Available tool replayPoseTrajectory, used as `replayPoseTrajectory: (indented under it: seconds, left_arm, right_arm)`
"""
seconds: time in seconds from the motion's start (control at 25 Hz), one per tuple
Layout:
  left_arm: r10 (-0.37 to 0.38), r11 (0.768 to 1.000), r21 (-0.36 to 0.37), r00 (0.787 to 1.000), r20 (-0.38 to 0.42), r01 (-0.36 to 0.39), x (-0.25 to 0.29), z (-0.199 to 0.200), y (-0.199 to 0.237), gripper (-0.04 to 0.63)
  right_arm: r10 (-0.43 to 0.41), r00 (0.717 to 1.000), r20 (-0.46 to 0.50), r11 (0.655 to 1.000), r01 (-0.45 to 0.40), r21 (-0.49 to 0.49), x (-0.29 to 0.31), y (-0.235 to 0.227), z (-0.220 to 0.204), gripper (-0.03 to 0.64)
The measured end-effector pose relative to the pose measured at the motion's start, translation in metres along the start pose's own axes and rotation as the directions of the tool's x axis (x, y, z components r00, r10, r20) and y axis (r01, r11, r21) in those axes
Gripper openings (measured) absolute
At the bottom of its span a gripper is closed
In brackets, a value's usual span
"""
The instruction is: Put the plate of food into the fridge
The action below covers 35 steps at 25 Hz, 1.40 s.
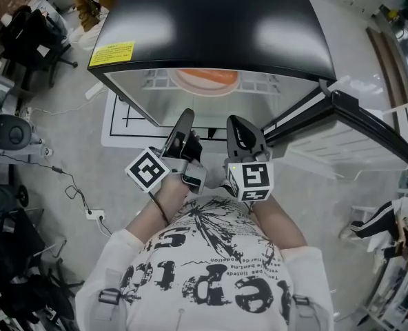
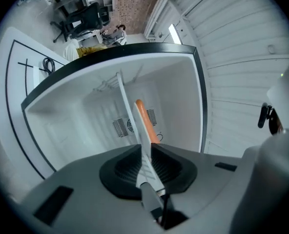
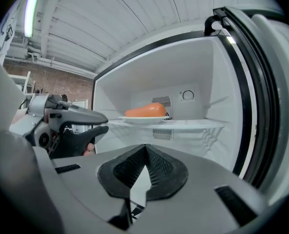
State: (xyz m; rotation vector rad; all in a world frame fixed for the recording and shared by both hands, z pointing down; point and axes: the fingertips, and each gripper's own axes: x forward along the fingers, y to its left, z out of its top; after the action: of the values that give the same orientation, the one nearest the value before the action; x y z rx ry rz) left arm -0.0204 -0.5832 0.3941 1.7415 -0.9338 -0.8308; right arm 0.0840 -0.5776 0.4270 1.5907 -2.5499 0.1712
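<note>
The fridge (image 1: 211,19) stands open in front of me. A white plate (image 3: 144,120) with an orange piece of food (image 3: 145,110) rests on its upper shelf (image 3: 193,126); from the head view I see the food (image 1: 204,76) just under the fridge's top edge. My left gripper (image 1: 185,121) hangs before the opening, turned on its side, open, nothing between its jaws; the right gripper view shows its fingers apart (image 3: 104,123). Beside it my right gripper (image 1: 237,126) is shut and empty. Both are clear of the plate.
The fridge door (image 1: 369,126) swings out to the right. A white floor mat with black lines (image 1: 121,119) lies under the fridge's left side. Cables and a power strip (image 1: 94,214) trail on the floor at left, near an office chair (image 1: 32,33).
</note>
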Motion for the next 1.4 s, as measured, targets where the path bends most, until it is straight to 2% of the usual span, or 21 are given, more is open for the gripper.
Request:
replayPoseTrajectory:
  seconds: [0.08, 0.24, 0.32, 0.36, 0.44, 0.56, 0.6, 0.64, 0.76, 0.8, 0.84, 1.04, 1.08, 1.12, 1.16, 1.2, 1.32, 1.36, 1.4]
  left_arm:
    - [0.041, 0.997, 0.061, 0.999, -0.036, -0.039, -0.007, -0.004, 0.013, 0.008]
    - [0.057, 0.982, 0.185, 0.996, -0.064, -0.045, -0.017, -0.004, 0.020, 0.008]
    - [0.054, 0.957, 0.289, 0.996, -0.068, -0.032, -0.020, -0.002, 0.016, 0.008]
    - [0.054, 0.934, 0.356, 0.996, -0.066, -0.027, -0.022, 0.000, 0.013, 0.008]
    - [0.054, 0.876, 0.482, 0.997, -0.060, -0.018, -0.026, 0.004, 0.005, 0.008]
    - [0.053, 0.788, 0.616, 0.997, -0.062, -0.003, -0.030, 0.009, -0.006, 0.008]
    - [0.058, 0.751, 0.661, 0.996, -0.068, 0.002, -0.032, 0.010, -0.008, 0.008]
    - [0.065, 0.704, 0.710, 0.995, -0.079, 0.010, -0.033, 0.009, -0.010, 0.008]
    - [0.078, 0.543, 0.837, 0.988, -0.133, 0.070, -0.037, 0.002, -0.017, 0.008]
    - [0.075, 0.503, 0.860, 0.987, -0.145, 0.088, -0.039, -0.001, -0.019, 0.008]
    - [0.069, 0.474, 0.874, 0.986, -0.153, 0.102, -0.041, -0.003, -0.020, 0.008]
    - [0.062, 0.364, 0.924, 0.987, -0.150, 0.117, -0.051, -0.006, -0.017, 0.008]
    - [0.062, 0.348, 0.931, 0.988, -0.141, 0.111, -0.052, -0.008, -0.015, 0.008]
    - [0.064, 0.341, 0.934, 0.989, -0.133, 0.104, -0.054, -0.009, -0.013, 0.008]
    - [0.067, 0.344, 0.934, 0.990, -0.126, 0.096, -0.055, -0.010, -0.010, 0.008]
    - [0.073, 0.356, 0.930, 0.990, -0.121, 0.088, -0.056, -0.011, -0.007, 0.008]
    - [0.080, 0.412, 0.908, 0.990, -0.118, 0.075, -0.059, -0.010, -0.002, 0.008]
    - [0.078, 0.421, 0.904, 0.990, -0.117, 0.074, -0.059, -0.008, -0.002, 0.008]
    - [0.076, 0.422, 0.904, 0.990, -0.116, 0.074, -0.059, -0.007, -0.003, 0.008]
  right_arm:
    - [-0.006, 1.000, 0.002, 1.000, 0.006, 0.002, -0.003, 0.005, 0.000, 0.000]
    - [-0.021, 1.000, -0.001, 1.000, 0.021, 0.003, -0.008, 0.012, -0.003, 0.000]
    - [-0.029, 1.000, -0.004, 1.000, 0.029, 0.006, -0.010, 0.015, -0.005, 0.000]
    - [-0.033, 0.999, -0.005, 0.999, 0.033, 0.007, -0.011, 0.017, -0.006, 0.000]
    - [-0.040, 0.999, -0.003, 0.999, 0.040, 0.010, -0.013, 0.020, -0.006, 0.000]
    - [-0.052, 0.999, 0.003, 0.999, 0.052, 0.012, -0.015, 0.025, -0.006, 0.000]
    - [-0.056, 0.998, 0.005, 0.998, 0.056, 0.012, -0.016, 0.026, -0.005, 0.000]
    - [-0.059, 0.998, 0.008, 0.998, 0.059, 0.011, -0.016, 0.028, -0.005, 0.000]
    - [-0.066, 0.998, 0.018, 0.998, 0.066, 0.008, -0.019, 0.034, -0.003, 0.000]
    - [-0.069, 0.997, 0.020, 0.998, 0.068, 0.010, -0.020, 0.035, -0.002, 0.000]
    - [-0.071, 0.997, 0.023, 0.997, 0.071, 0.013, -0.020, 0.037, -0.002, 0.000]
    - [-0.076, 0.997, 0.033, 0.997, 0.076, 0.011, -0.022, 0.048, -0.001, 0.000]
    - [-0.075, 0.997, 0.037, 0.997, 0.074, 0.010, -0.022, 0.049, -0.001, 0.000]
    - [-0.074, 0.996, 0.041, 0.997, 0.074, 0.009, -0.022, 0.051, -0.001, 0.000]
    - [-0.074, 0.996, 0.044, 0.997, 0.073, 0.009, -0.023, 0.053, 0.000, 0.000]
    - [-0.073, 0.996, 0.046, 0.997, 0.073, 0.009, -0.023, 0.054, 0.000, 0.000]
    - [-0.072, 0.996, 0.046, 0.997, 0.071, 0.014, -0.025, 0.060, -0.001, 0.000]
    - [-0.072, 0.996, 0.048, 0.997, 0.071, 0.015, -0.026, 0.061, 0.000, 0.000]
    - [-0.070, 0.996, 0.052, 0.997, 0.070, 0.016, -0.026, 0.062, 0.001, 0.000]
